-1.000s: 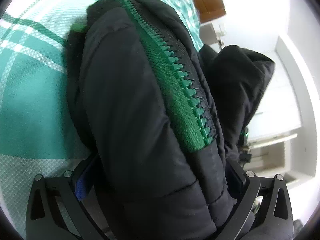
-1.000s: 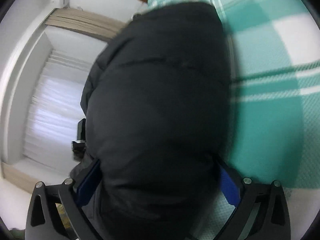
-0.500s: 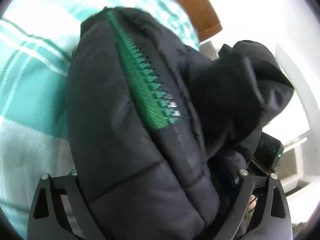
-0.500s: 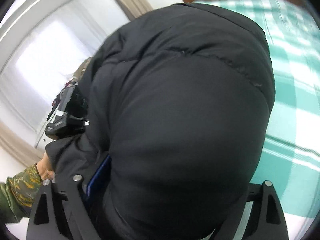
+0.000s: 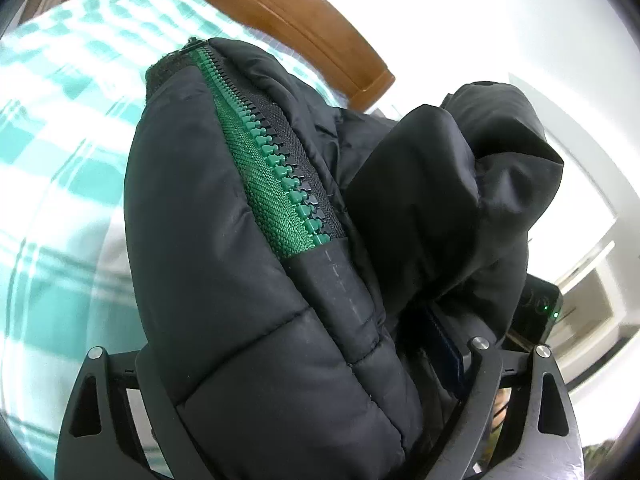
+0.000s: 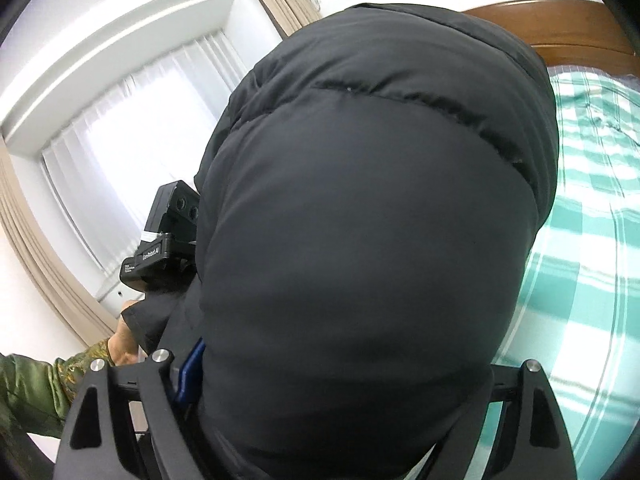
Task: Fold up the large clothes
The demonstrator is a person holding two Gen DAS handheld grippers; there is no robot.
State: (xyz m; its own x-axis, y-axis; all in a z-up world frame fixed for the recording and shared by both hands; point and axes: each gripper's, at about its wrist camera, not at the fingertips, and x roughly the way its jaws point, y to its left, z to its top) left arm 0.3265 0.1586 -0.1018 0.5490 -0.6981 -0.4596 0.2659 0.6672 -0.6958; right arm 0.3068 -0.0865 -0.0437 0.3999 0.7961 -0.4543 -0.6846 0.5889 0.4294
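Bunched black puffer jacket [image 5: 224, 280], green-zippered

both wrist views close behind jacket [image 5: 248, 288], sharing bed [image 6: 592, 208]

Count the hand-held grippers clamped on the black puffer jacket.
2. The left hand-held gripper clamps the puffer jacket beside its green zipper. The right hand-held gripper clamps a plain quilted panel. The padding hides most of the fingers.

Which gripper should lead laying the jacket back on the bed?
Left, marginally. The left gripper holds the black puffer jacket at its green zipper edge, a visible line to align. The right gripper grips plain quilted bulk.
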